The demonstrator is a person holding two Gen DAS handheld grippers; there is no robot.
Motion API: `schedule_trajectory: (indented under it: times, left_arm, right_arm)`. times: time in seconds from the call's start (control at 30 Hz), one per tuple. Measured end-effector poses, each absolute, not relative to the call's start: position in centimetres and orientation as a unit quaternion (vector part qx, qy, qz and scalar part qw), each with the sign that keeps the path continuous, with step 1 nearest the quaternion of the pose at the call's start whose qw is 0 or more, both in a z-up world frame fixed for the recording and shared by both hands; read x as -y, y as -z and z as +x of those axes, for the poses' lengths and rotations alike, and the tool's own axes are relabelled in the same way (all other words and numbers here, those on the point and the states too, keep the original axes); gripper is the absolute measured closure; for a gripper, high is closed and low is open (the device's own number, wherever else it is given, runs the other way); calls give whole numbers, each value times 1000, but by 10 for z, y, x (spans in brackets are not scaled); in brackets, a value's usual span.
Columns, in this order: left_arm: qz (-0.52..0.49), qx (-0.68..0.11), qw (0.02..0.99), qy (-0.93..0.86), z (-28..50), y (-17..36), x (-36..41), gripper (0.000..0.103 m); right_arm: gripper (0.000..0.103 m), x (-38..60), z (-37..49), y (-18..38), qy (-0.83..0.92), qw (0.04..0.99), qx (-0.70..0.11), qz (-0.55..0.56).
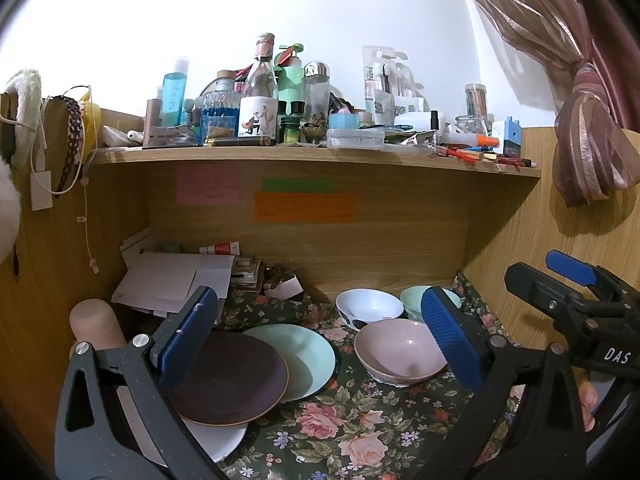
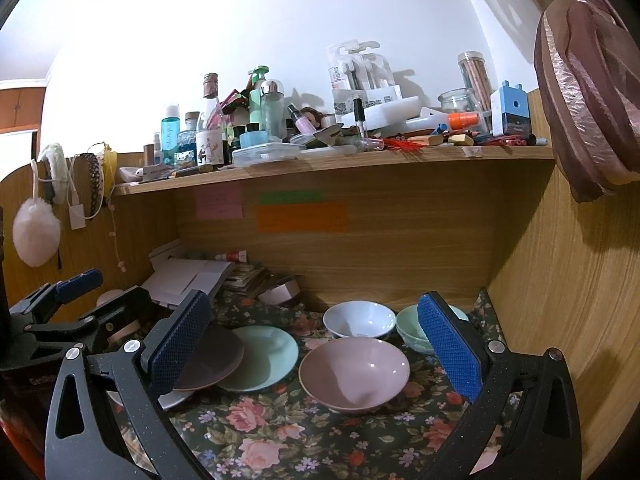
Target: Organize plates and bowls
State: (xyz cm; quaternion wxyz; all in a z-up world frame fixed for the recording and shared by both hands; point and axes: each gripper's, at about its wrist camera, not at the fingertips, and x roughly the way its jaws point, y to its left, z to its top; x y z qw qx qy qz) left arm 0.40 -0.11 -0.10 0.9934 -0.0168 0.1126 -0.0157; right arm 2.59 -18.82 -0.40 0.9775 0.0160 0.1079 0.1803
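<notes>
On the floral cloth (image 1: 352, 432) lie a dark purple plate (image 1: 232, 380) overlapping a mint plate (image 1: 308, 356) and a white plate (image 1: 224, 440) under it. To the right stand a pink bowl (image 1: 396, 352), a white bowl (image 1: 368, 306) and a mint bowl (image 1: 412, 298). My left gripper (image 1: 320, 340) is open and empty above the plates. My right gripper (image 2: 316, 348) is open and empty, above the pink bowl (image 2: 354, 372); the purple plate (image 2: 212, 356), mint plate (image 2: 268, 356), white bowl (image 2: 358, 318) and mint bowl (image 2: 412, 328) show there too.
A wooden shelf (image 1: 320, 156) crowded with bottles and jars hangs above the desk nook. White papers (image 1: 172, 276) and a pink cylinder (image 1: 94, 322) lie at the back left. A wooden side wall (image 2: 560, 280) closes the right. A curtain (image 1: 580, 100) hangs at upper right.
</notes>
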Motion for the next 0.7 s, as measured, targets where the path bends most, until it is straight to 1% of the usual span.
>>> schedule_trajectory:
  times: [0.7]
  left_arm:
    - [-16, -112, 993, 15, 5, 0, 3, 0]
  right_arm:
    - [0, 189, 24, 2, -179, 978, -105, 17]
